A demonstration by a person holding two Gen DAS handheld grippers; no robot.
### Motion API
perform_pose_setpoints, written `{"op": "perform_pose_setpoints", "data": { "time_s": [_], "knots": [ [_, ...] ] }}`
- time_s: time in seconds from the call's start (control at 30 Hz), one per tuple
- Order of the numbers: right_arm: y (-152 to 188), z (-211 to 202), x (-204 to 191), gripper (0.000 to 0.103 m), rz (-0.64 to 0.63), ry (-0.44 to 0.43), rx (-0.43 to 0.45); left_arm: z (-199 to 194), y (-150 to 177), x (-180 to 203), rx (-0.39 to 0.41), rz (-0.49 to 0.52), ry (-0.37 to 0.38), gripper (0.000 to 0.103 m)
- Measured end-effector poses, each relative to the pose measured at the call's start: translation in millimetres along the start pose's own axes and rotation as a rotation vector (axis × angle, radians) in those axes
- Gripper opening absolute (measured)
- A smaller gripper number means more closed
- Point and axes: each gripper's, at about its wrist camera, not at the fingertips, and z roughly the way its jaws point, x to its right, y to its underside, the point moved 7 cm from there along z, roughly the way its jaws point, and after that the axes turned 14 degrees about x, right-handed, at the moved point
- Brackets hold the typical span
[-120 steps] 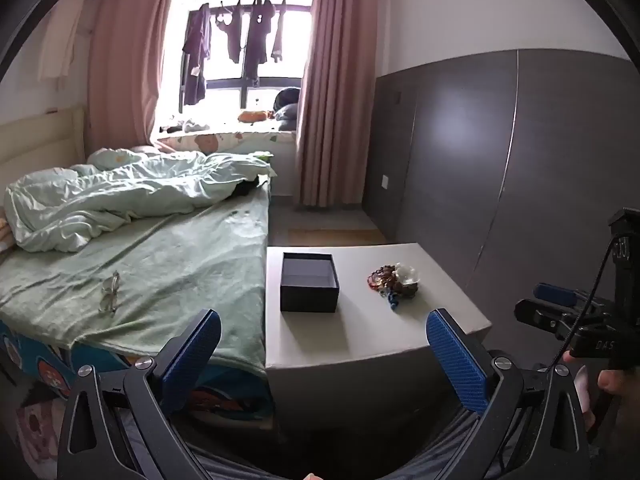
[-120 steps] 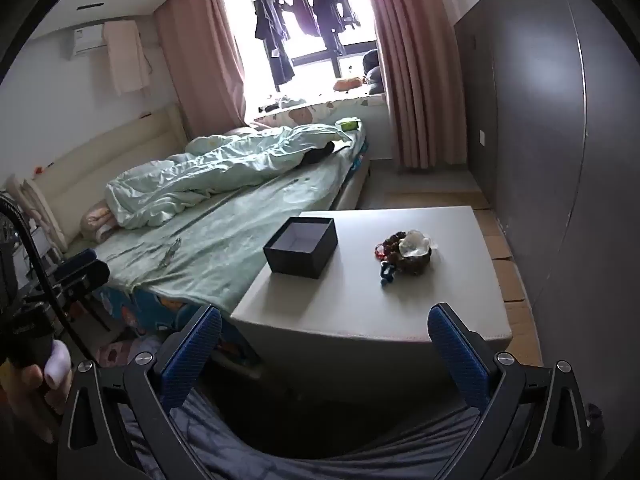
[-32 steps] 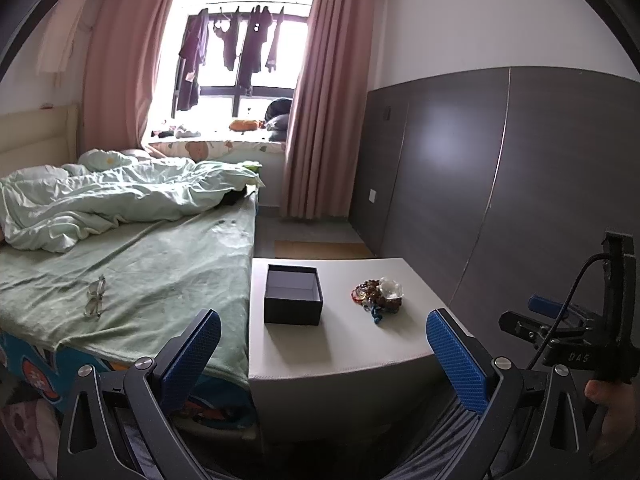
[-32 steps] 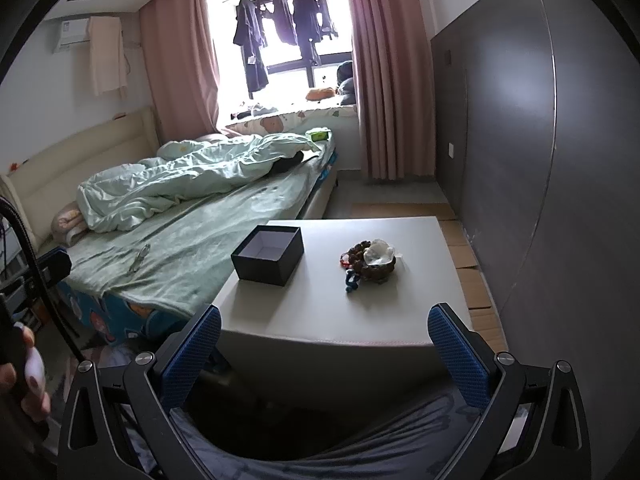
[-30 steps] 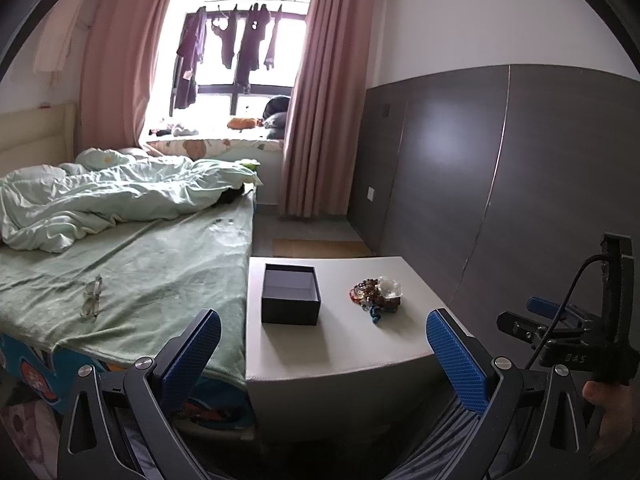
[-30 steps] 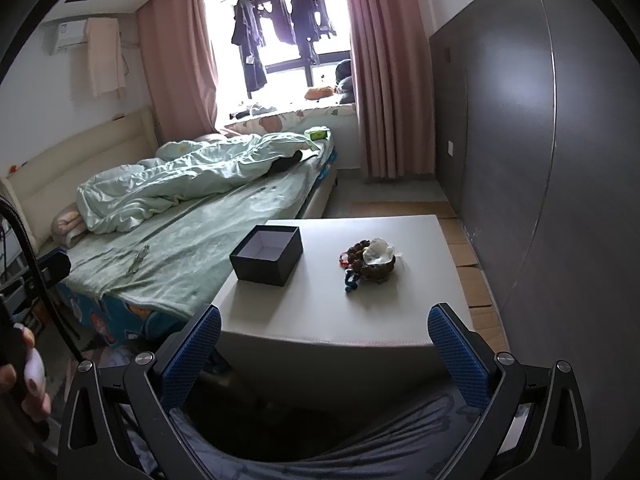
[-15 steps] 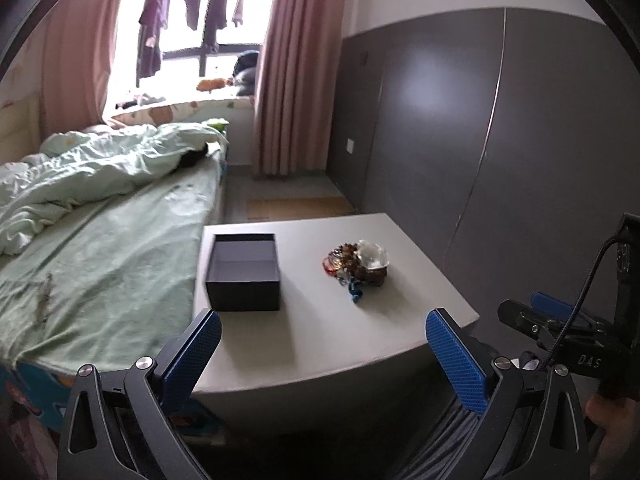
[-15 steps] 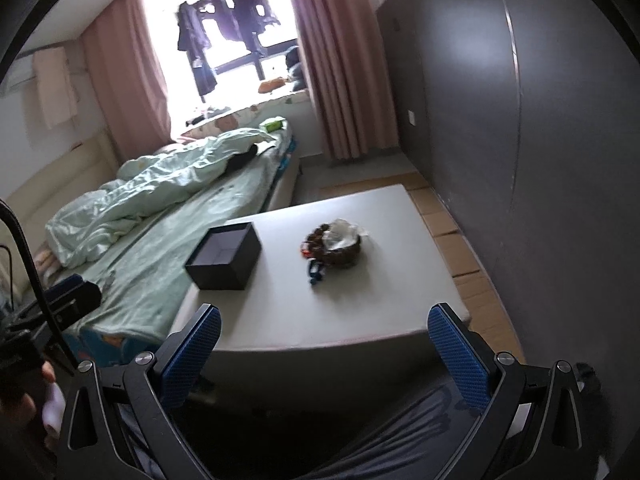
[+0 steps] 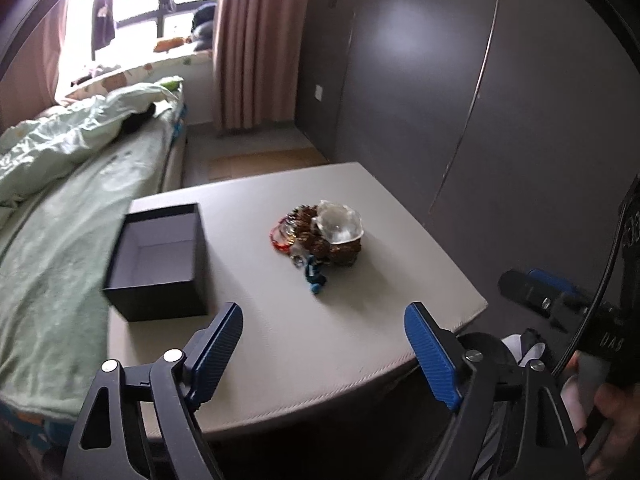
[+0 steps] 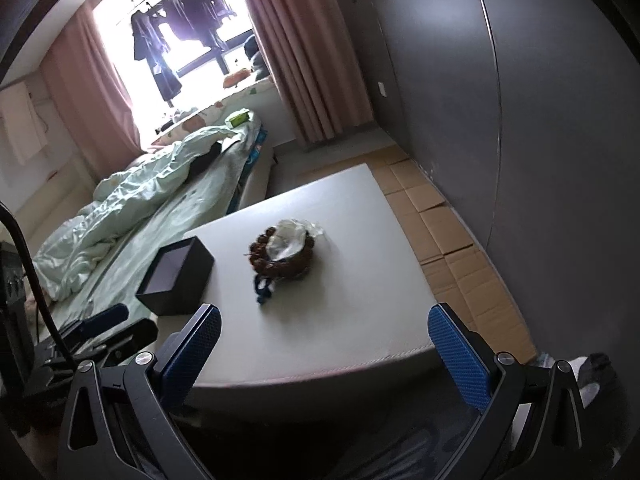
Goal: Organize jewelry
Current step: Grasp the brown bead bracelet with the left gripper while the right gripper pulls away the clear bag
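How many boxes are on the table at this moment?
1: an open black box at the table's left side, next to the bed, apart from the jewelry pile. Its inside looks empty; no lid is visible.

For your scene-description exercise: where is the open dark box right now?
In the left wrist view, the open dark square box sits on the pale grey table at its left edge beside the bed, left of the jewelry pile.

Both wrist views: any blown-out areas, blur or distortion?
Left wrist: window overexposed, black box motion-smeared, fisheye bends the table edge. Right wrist: window glare, bead bracelet soft, frame tilted.
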Motion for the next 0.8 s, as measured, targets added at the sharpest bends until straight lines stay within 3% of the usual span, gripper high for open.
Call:
{"op": "perform_pose_setpoints", "data": {
  "time_s": [0.23,0.43,0.6,0.8],
  "knots": [
    [28,39,26,0.102,0.055,-0.046,-0.088,42,10,1,-0.073,-0.018,0.018,0.071],
    [39,61,28,0.084,0.070,-0.093,-0.117,70,11,-6,-0.104,-0.057,0.028,0.067],
    [38,76,26,0.079,0.094,-0.129,-0.117,90,3,-8,-0.102,-0.080,0.048,0.066],
    [37,97,31,0.063,0.178,-0.175,-0.137,119,-2,-22,-0.122,-0.164,0.053,0.057]
  ]
}}
